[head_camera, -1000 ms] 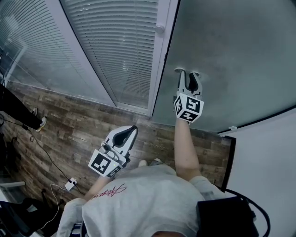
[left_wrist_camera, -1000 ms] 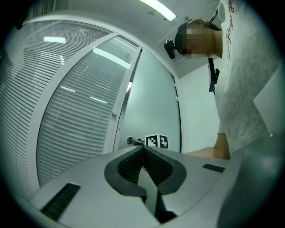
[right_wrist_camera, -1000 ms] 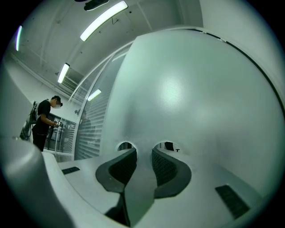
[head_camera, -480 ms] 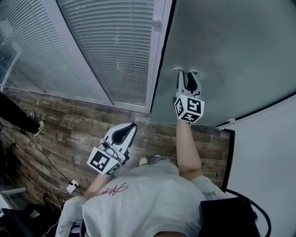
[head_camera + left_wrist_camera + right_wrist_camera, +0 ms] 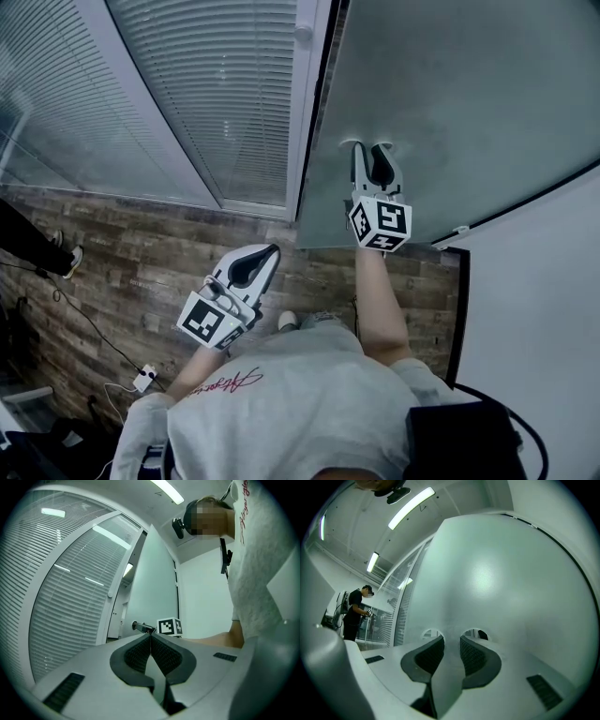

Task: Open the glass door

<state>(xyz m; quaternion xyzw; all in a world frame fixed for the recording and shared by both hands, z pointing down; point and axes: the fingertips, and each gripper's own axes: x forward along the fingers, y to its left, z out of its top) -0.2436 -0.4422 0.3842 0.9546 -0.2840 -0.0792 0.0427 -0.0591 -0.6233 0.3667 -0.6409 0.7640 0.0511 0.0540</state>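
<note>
My right hand-held gripper (image 5: pixel 372 150) has its jaws spread and empty, tips against the frosted grey glass door (image 5: pixel 469 94). My left hand-held gripper (image 5: pixel 266 253) is pressed together, holding nothing.

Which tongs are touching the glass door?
The right tongs, jaws apart, tips against the frosted glass door. The left tongs are shut, away from it.

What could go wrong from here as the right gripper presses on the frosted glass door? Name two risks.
1. The right gripper only bears its tips on the smooth glass door, jaws apart and gripping nothing, so it could skid sideways and lose the push.
2. The left gripper, shut, points toward the white door frame; stepping through the narrow gap could knock it there.
</note>
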